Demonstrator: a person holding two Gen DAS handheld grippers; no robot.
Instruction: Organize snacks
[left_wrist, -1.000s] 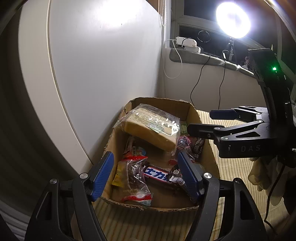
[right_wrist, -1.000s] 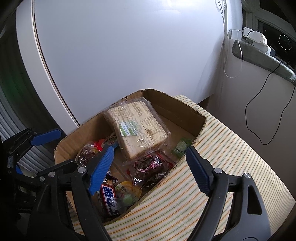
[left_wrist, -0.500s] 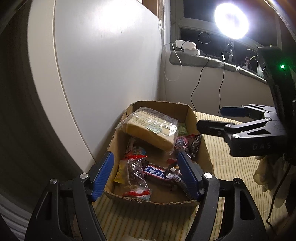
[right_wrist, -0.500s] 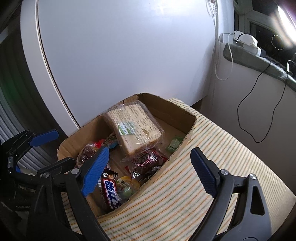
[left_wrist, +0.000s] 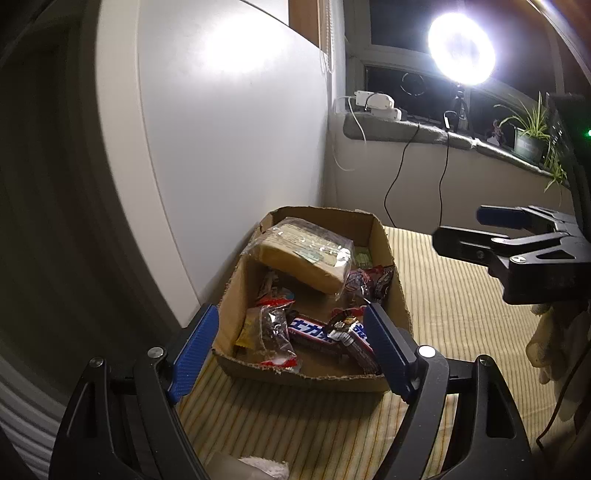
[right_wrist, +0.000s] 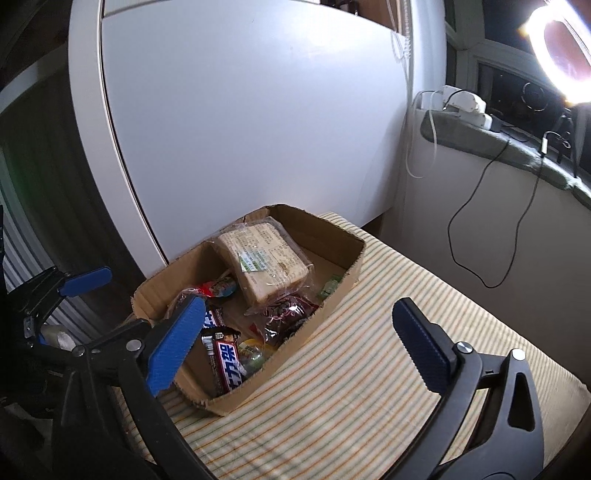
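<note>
Both claws (left_wrist: 288, 350) (right_wrist: 299, 343) farther from snack box (right_wrist: 343, 280), empty; potted plant (left_wrist: 530, 134) in left view only

Brown cardboard box (right_wrist: 343, 254) – yellow-striped cloth (right_wrist: 388, 369) – blue pads (right_wrist: 173, 343) on black grippers.

My left gripper (left_wrist: 290, 349) points forward and down, its blue pads spread wide with nothing pressed between them; the jaws have just been opening. My right gripper (right_wrist: 301, 343) is tilted down too, its pads at full spread and gripping nothing, jaws likewise just opened further. In the left view, the right gripper (left_wrist: 476, 230) hangs at the right edge, a pale gloved hand (left_wrist: 554, 339) under it.
</note>
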